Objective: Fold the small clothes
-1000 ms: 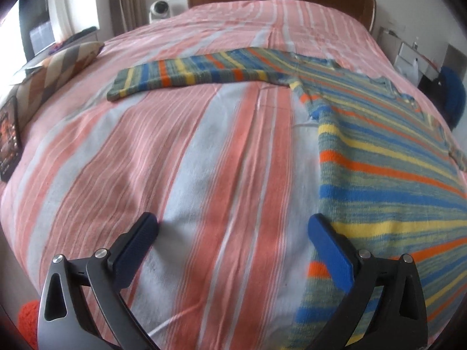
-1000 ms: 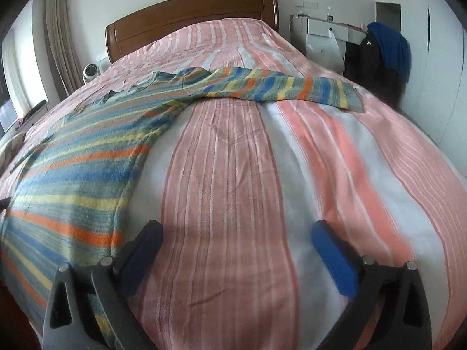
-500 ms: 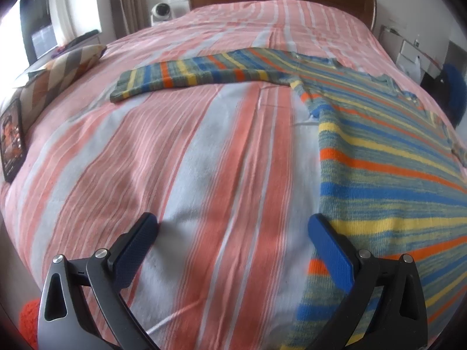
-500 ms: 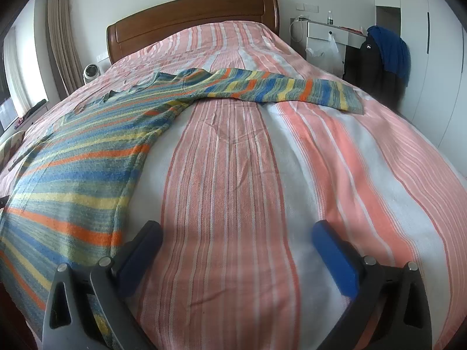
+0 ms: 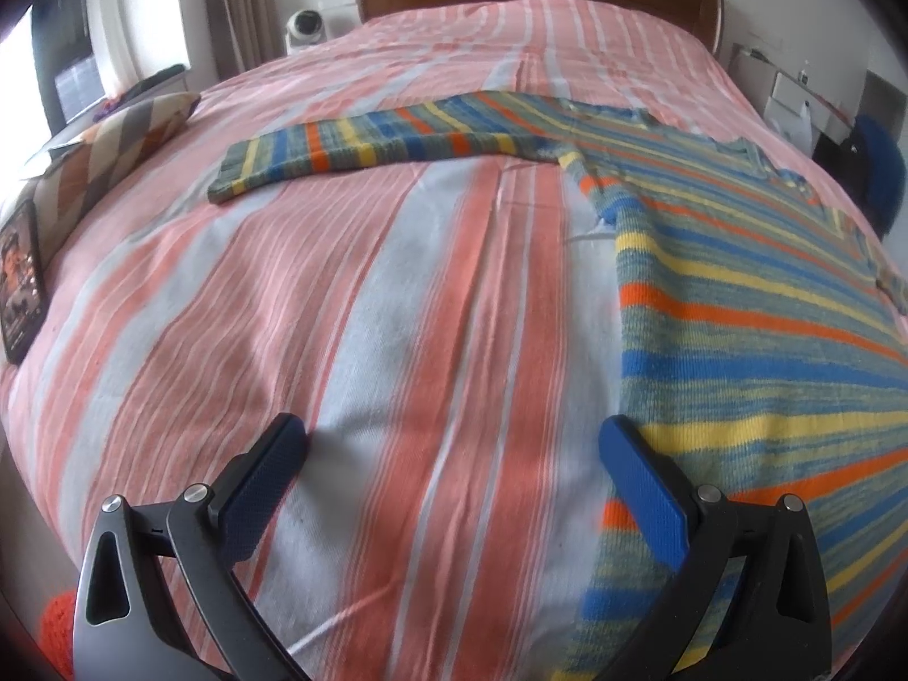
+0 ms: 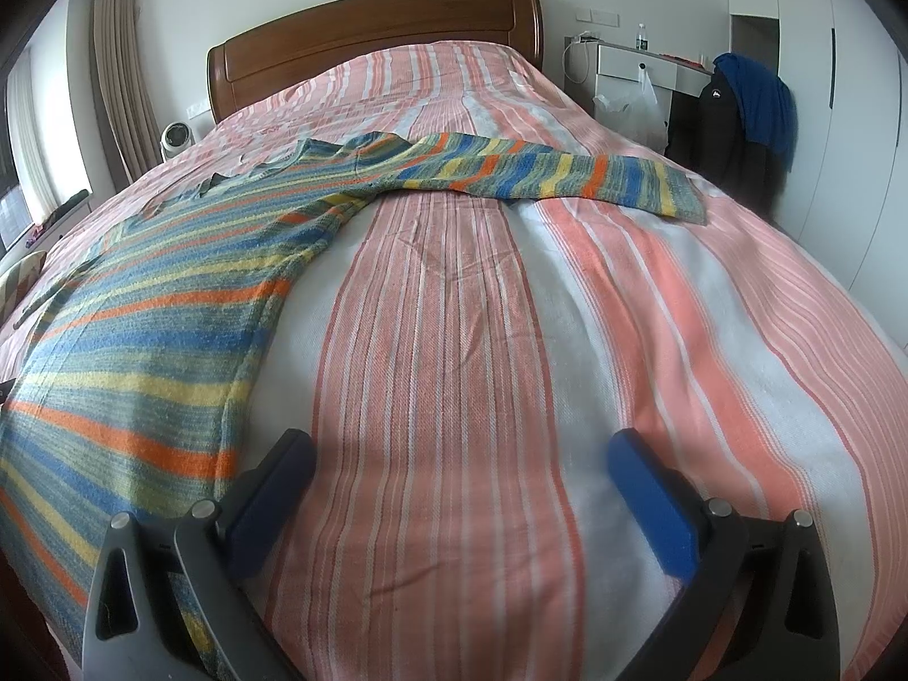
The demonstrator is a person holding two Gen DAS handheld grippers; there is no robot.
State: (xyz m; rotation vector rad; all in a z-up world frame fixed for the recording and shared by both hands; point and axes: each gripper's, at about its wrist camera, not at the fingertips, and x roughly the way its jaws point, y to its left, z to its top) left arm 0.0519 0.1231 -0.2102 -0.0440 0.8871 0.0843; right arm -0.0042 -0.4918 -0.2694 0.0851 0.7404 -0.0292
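A striped sweater in blue, yellow, orange and grey-green lies flat on the bed. In the left wrist view its body (image 5: 755, 340) fills the right side and one sleeve (image 5: 363, 150) stretches left. In the right wrist view the body (image 6: 142, 306) is at the left and the other sleeve (image 6: 545, 173) stretches right. My left gripper (image 5: 451, 457) is open and empty above the bare bedspread, its right finger by the sweater's left side edge. My right gripper (image 6: 459, 471) is open and empty, its left finger by the sweater's right side edge.
The bed has a pink, orange and white striped cover (image 5: 340, 312) and a wooden headboard (image 6: 374, 40). A patterned cushion (image 5: 113, 142) and a dark tablet (image 5: 20, 278) lie at the bed's left edge. A chair with dark and blue clothes (image 6: 743, 113) stands right of the bed.
Both grippers have stayed open and drawn back or up a little, so more of the bed and room shows. The sweater has not moved.
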